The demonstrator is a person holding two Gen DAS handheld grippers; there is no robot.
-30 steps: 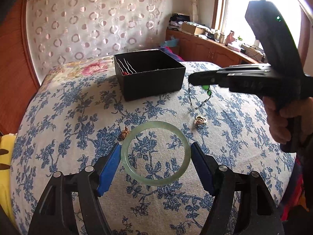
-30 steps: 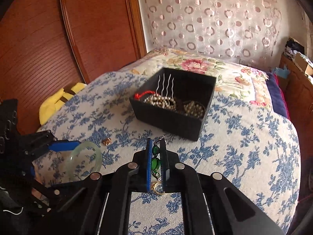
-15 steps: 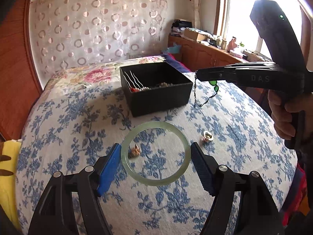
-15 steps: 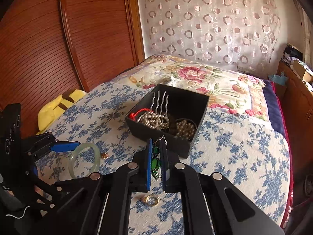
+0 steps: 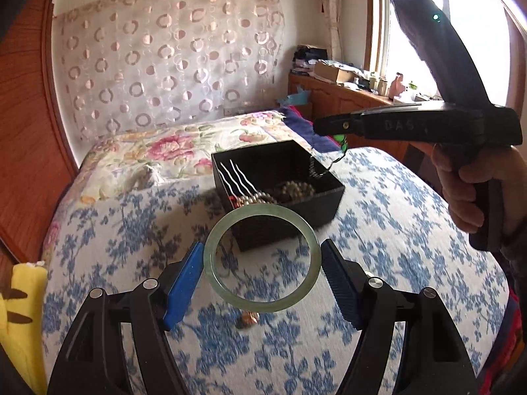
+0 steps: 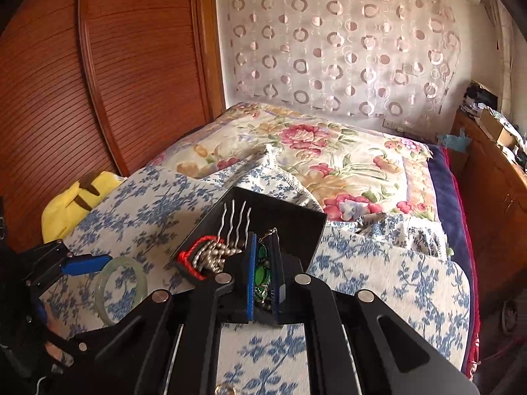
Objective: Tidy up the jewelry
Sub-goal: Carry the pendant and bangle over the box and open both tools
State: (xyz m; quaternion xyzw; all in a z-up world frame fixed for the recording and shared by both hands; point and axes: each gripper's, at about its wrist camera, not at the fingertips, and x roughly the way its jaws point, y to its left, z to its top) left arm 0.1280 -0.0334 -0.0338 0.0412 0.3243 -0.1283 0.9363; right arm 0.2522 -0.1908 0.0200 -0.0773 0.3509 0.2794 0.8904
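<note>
My left gripper is shut on a pale green jade bangle, held above the bed just short of the black jewelry box. The box holds silver hairpins, pearl strands and a red cord. My right gripper is shut on a green-stone necklace and holds it over the box; its chain dangles into the box. The bangle also shows in the right wrist view.
A small gold trinket lies on the blue floral cover below the bangle. A gold ring lies near my right gripper's base. A yellow plush sits at the bed's left edge by the wooden headboard. A cluttered cabinet stands right.
Both grippers have risen and moved toward the box. The necklace now hangs over the box instead of in front of it. The bangle is closer to the box's front wall.
</note>
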